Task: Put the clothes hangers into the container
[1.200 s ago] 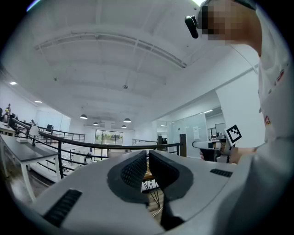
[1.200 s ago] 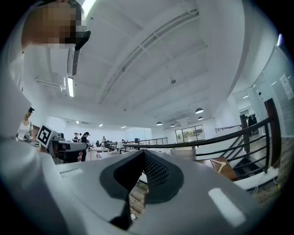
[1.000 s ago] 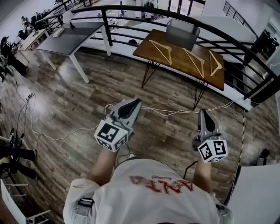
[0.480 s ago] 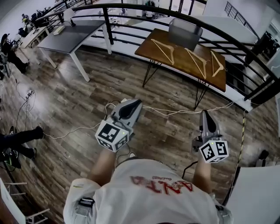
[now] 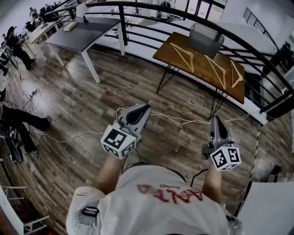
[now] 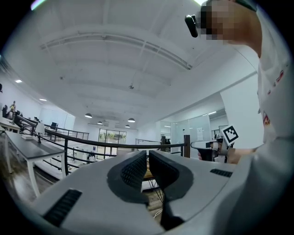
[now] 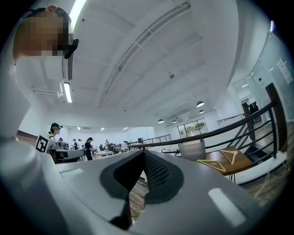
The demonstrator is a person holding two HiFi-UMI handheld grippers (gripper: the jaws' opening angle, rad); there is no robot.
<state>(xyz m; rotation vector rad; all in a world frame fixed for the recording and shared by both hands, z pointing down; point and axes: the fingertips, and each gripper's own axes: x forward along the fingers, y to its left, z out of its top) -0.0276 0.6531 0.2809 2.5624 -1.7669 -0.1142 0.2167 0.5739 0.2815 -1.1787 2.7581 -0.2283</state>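
Note:
Three wooden hangers lie apart on a brown table [image 5: 166, 54] at the upper right: one at the left [image 5: 182, 54], one in the middle [image 5: 216, 69], one at the right [image 5: 235, 75]. A grey container [image 5: 205, 40] stands at the table's far edge. My left gripper [image 5: 143, 109] and right gripper [image 5: 214, 120] are held level over the wooden floor, well short of the table, both shut and empty. The right gripper view shows the container [image 7: 192, 149] and two hangers [image 7: 229, 157] [image 7: 213, 164] beyond its shut jaws. In the left gripper view the pads [image 6: 135, 167] are together.
A black railing [image 5: 138, 5] curves behind the brown table. A grey desk [image 5: 85, 36] stands at the upper left. A white cable [image 5: 183, 120] runs across the floor in front of the grippers. A person's legs [image 5: 20, 120] are at the left, a white surface [image 5: 271, 206] at the lower right.
The brown table, the grey desk and the railing have shifted right and slightly down in the head view. Both grippers keep their places in the picture and stay shut.

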